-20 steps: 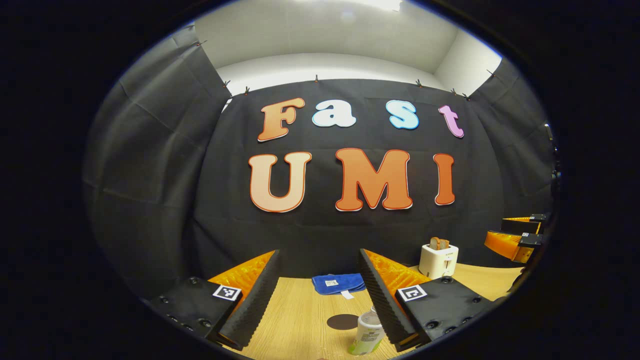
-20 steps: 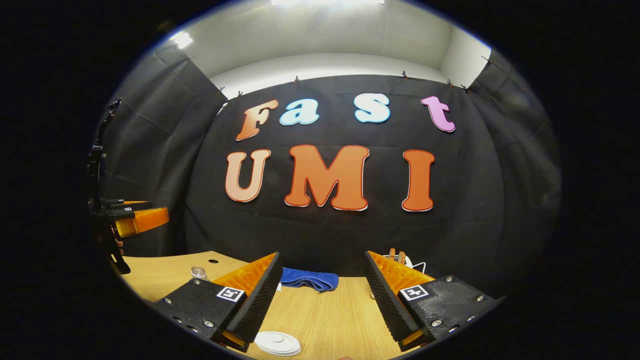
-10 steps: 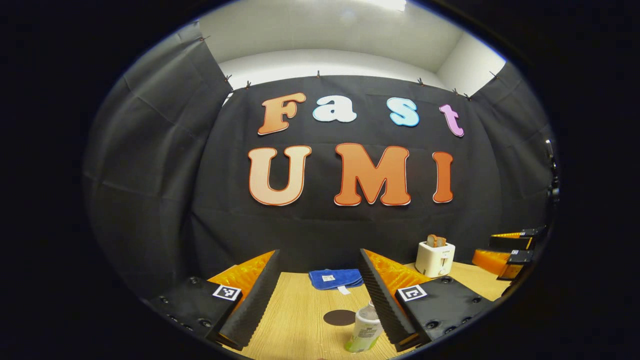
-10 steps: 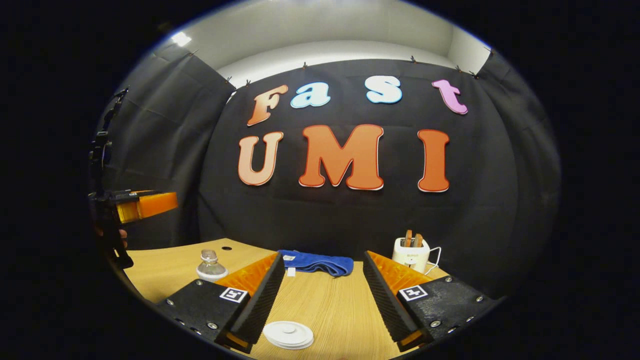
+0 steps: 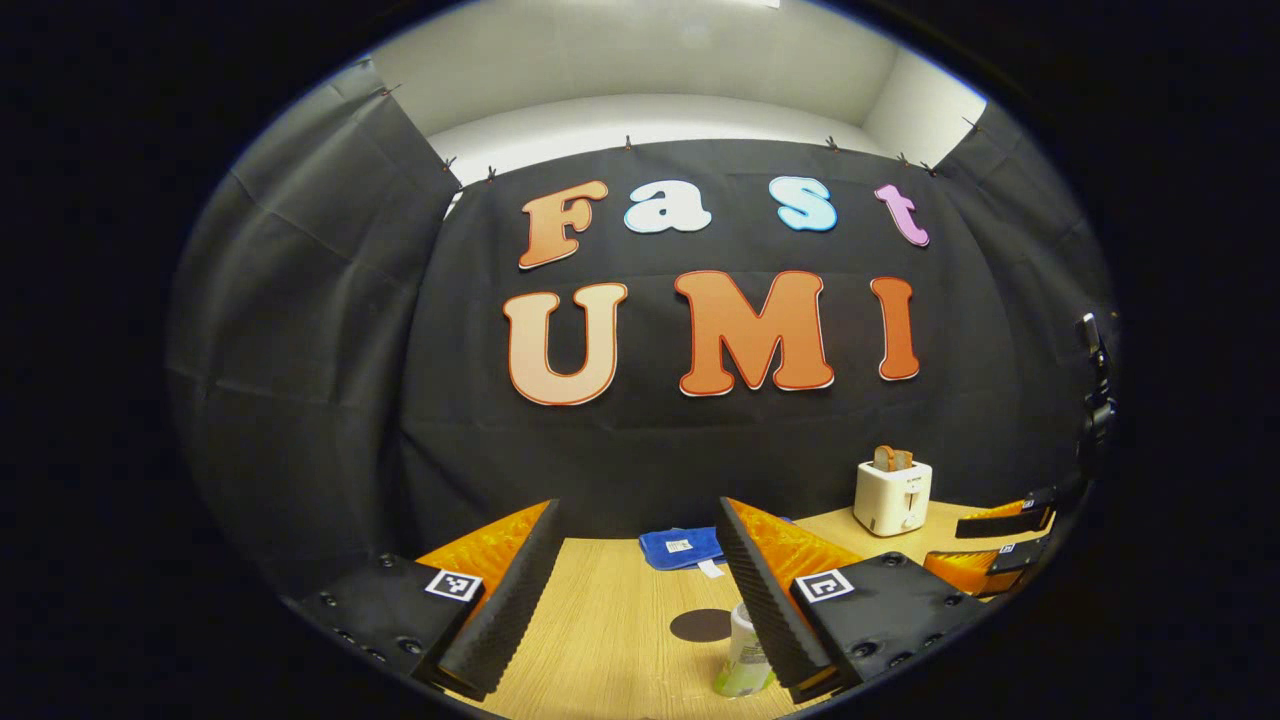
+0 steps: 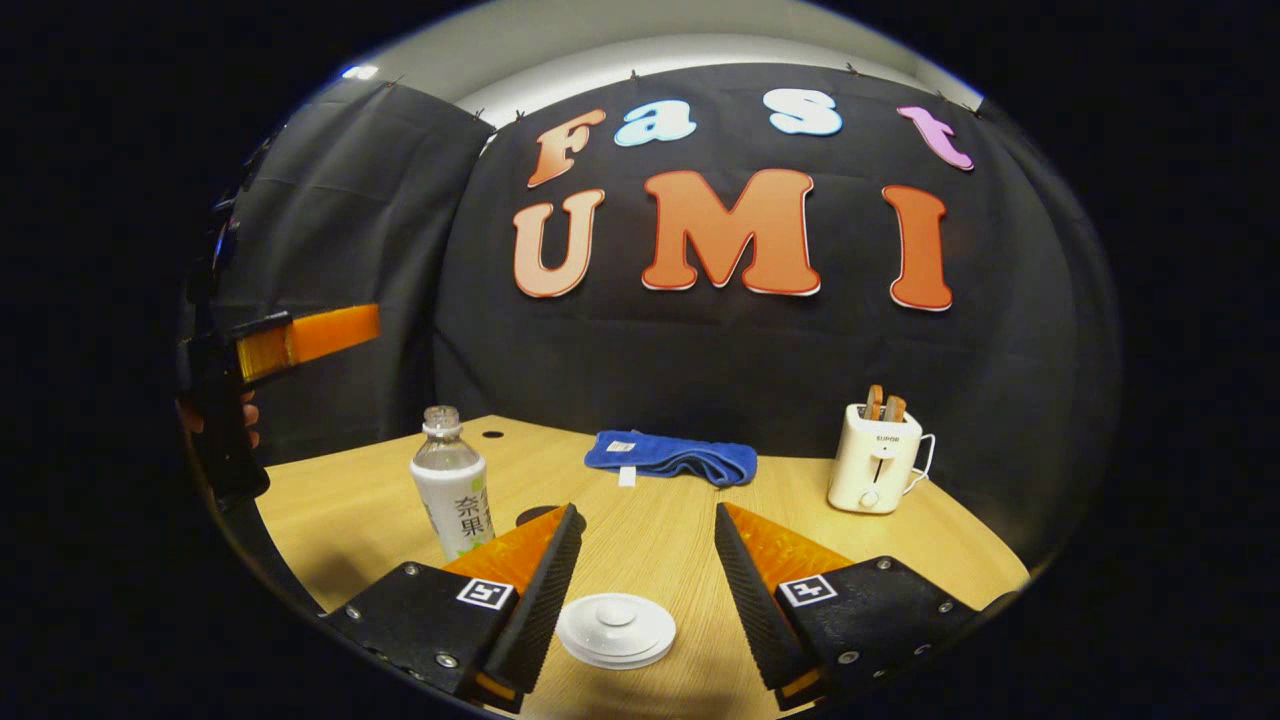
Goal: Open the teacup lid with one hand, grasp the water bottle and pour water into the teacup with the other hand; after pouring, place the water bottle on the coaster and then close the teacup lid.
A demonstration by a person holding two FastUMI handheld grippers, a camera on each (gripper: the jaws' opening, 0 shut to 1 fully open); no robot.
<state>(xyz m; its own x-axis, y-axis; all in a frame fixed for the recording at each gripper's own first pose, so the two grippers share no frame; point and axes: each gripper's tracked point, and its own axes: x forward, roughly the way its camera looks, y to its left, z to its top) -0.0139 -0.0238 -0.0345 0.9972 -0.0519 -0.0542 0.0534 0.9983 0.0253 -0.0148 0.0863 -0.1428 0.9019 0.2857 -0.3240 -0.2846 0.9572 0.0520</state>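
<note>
A white round teacup lid (image 6: 615, 628) with a small knob lies low between the fingers of my right gripper (image 6: 646, 512), which is open and not touching it; whether a cup sits under it I cannot tell. The water bottle (image 6: 452, 495) stands upright on the wooden table left of that gripper, uncapped, with a pale label. A dark round coaster (image 6: 533, 515) peeks out just behind the left finger. In the left gripper view the bottle (image 5: 745, 655) stands partly behind the right finger of my open left gripper (image 5: 637, 505), with the coaster (image 5: 700, 625) just beyond it.
A blue cloth (image 6: 670, 457) lies at the back of the table (image 6: 330, 510), and a white toaster (image 6: 875, 455) with bread stands at the back right. A hand holds the left gripper (image 6: 300, 338) high at the left. The right gripper (image 5: 1000, 548) shows at the far right.
The right gripper view has tipped downward, so the lid, bottle and toaster show more fully. The left gripper shifted slightly, and the bottle slid further behind its right finger.
</note>
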